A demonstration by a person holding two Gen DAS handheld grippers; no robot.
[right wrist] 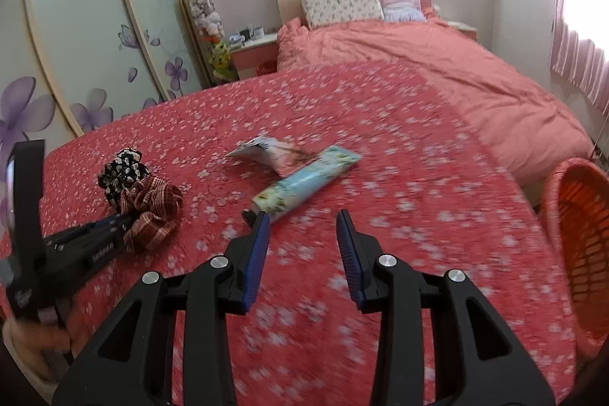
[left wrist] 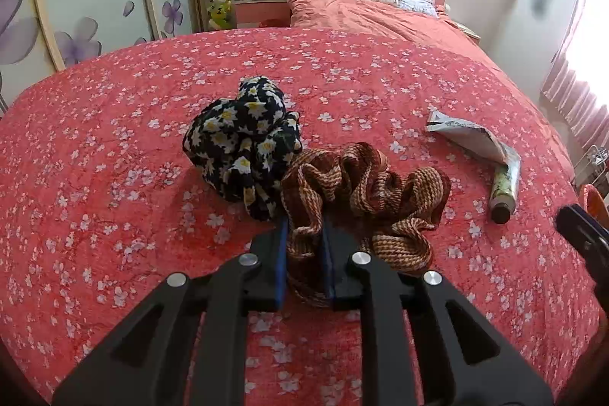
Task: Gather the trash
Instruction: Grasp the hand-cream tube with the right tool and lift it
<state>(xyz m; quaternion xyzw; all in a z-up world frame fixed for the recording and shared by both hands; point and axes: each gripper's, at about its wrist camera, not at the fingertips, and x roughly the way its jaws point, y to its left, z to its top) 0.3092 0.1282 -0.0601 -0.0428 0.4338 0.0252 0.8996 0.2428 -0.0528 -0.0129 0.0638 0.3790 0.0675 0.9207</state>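
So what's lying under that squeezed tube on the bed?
A crumpled paper wrapper lies partly under the tube, both on the floral bedspread. What the tube covers of the wrapper cannot be seen.

No legible text, white lettering on left hand-held gripper [right wrist: 127, 217] too blurred to read

Daylight pours in from the curtained window [left wrist: 582, 63] on the right and blows out there, the fisheye bends every edge, and the right wrist view smears with motion blur.
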